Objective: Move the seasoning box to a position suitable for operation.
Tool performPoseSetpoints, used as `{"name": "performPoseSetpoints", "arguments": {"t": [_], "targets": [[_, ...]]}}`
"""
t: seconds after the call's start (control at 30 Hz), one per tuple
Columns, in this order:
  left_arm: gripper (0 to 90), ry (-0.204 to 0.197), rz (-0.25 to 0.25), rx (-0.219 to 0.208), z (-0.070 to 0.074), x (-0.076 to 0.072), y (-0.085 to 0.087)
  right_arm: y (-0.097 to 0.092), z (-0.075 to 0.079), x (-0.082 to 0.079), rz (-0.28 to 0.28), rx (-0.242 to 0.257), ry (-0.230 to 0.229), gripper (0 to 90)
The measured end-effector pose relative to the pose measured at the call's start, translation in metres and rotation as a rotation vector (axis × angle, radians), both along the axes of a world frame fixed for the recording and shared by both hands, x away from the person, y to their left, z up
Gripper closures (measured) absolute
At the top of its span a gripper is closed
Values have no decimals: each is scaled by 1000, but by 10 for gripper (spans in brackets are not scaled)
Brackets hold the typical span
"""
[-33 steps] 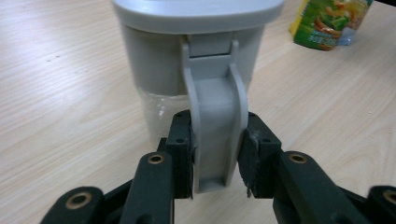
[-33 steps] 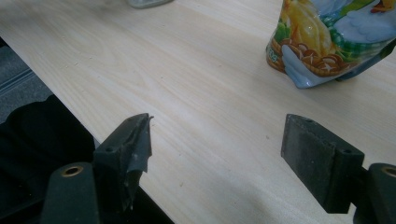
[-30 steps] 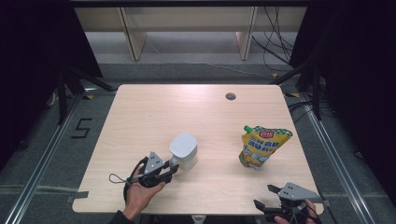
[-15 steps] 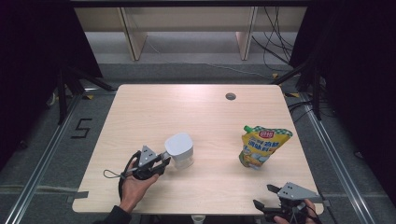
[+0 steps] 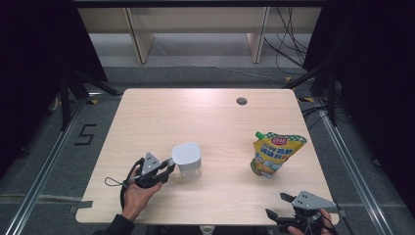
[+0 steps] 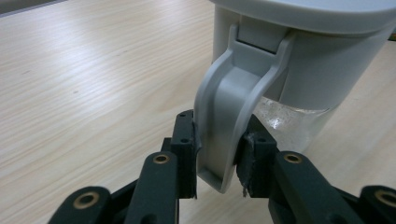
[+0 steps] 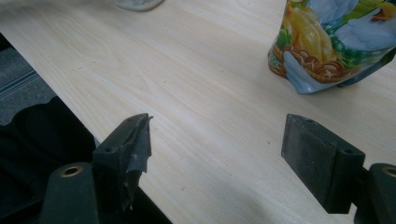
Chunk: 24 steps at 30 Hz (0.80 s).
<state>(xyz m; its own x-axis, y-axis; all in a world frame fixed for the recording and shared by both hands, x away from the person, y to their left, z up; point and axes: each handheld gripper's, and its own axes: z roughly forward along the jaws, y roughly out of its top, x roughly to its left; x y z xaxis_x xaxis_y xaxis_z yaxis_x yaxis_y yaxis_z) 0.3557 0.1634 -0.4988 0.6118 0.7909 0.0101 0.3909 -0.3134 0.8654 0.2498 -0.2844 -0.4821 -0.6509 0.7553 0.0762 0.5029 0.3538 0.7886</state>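
Observation:
A clear jar with a grey lid [image 5: 186, 159] stands on the wooden table [image 5: 195, 117] left of centre. A curved grey handle [image 6: 229, 126] hangs from its lid [image 6: 303, 60]. My left gripper [image 5: 169, 166] reaches in from the jar's left, and both its pads press on that handle [image 6: 219, 161]. A yellow and green spouted pouch [image 5: 275, 152] stands at the right. My right gripper [image 5: 275, 205] hovers at the table's near right edge, jaws wide apart with nothing between them [image 7: 217, 140]; it faces the pouch [image 7: 336, 37] and the jar's base [image 7: 137, 3].
A small round hole [image 5: 241, 101] sits in the table's far right part. Bare wood lies between jar and pouch. Beyond the far edge are shelf legs [image 5: 139, 34] and cables on the floor. Dark frame rails run along both sides.
The left gripper and the jar have shifted a little to the left together. The right gripper has stayed where it was.

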Motion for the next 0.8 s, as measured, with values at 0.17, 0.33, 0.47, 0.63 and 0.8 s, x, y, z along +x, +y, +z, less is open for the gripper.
{"name": "performPoseSetpoints", "arguments": {"t": [0.17, 0.33, 0.47, 0.63, 0.8], "targets": [[704, -3, -51, -2, 3, -10, -15, -2, 0, 2, 9, -14, -20, 251], [703, 0, -87, 0, 2, -17, -28, -3, 0, 2, 5, 4, -13, 252], [700, 2, -116, 8, 3, -21, -36, -4, -1, 4, 14, 4, -15, 253], [699, 5, -122, 2, 4, -24, -43, -4, -1, 5, 28, -2, -16, 256], [698, 10, -138, -11, 3, -27, -51, -5, -1, 5, 23, -8, -23, 256]]}}
